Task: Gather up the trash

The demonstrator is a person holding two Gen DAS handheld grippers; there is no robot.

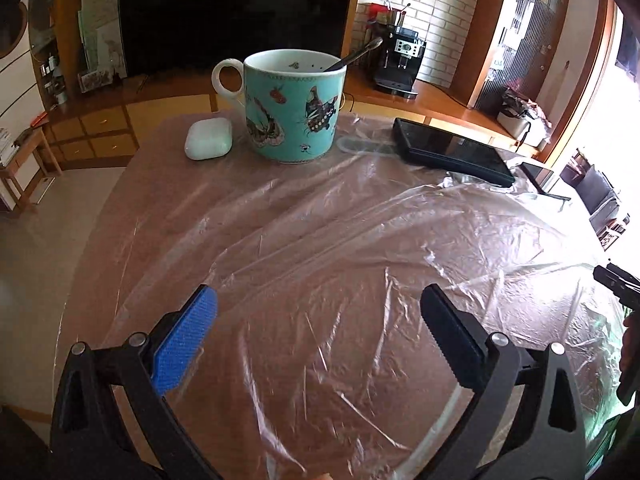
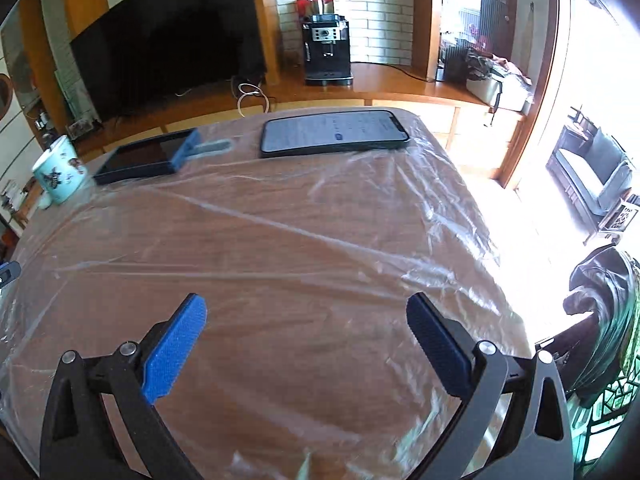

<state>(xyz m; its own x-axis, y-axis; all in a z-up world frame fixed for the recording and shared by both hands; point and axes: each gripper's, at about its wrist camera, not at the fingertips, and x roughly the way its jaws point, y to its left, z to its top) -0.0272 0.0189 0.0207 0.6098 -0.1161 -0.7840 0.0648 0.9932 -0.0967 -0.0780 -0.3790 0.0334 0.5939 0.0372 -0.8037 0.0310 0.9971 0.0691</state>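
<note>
Here both grippers' jaws gape empty above the plastic sheet [image 1: 340, 240] covering the table.

Plastic sheet [image 1: 360, 240] spread over table [image 1: 168, 132]. At the far edge, left to right: earbud case [image 1: 208, 138], mug [image 1: 295, 106] with spoon [image 1: 352, 56] in it, tablet [image 1: 452, 151], phone [image 2: 335, 133].

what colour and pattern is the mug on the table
Turquoise with butterflies and a white handle; the mug shows best in the left wrist view.
</note>
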